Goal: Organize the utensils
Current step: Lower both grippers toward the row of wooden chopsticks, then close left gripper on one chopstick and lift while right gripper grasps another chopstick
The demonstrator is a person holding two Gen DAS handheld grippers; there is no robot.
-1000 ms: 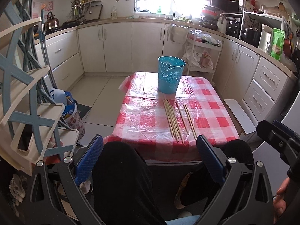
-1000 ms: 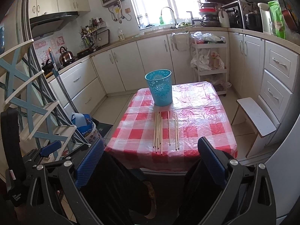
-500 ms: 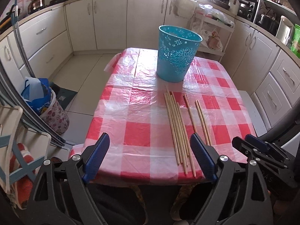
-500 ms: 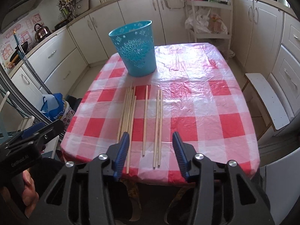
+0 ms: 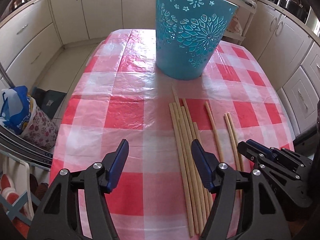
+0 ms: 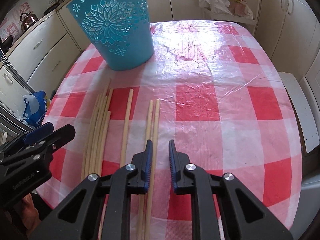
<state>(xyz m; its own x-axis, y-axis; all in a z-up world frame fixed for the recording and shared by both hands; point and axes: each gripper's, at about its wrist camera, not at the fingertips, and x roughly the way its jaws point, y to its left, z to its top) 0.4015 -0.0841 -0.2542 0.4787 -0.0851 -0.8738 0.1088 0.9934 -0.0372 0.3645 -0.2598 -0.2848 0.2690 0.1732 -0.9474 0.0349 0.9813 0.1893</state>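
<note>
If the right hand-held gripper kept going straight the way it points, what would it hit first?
Probably the checked tablecloth, just right of the pair of chopsticks. The right hand-held gripper is closing on nothing, the pair passing under its left finger; depth is unclear.

One teal cut-out basket [image 5: 192, 34], eight wooden chopsticks [image 6: 98, 132] in all: a bundle of five, one lone chopstick [image 6: 127, 124], one pair [image 6: 153, 120], two grippers, one checked surface [image 6: 210, 108].

Daylight, bright, from far side of room. Strong white glare on plastic tablecloth [image 6: 192, 40] beyond bucket [image 5: 192, 32]. Soft shadows. Centre sharp. Heavy fisheye curvature; cabinets [image 5: 26, 40] bend at edges. Black vignette in corners.
</note>
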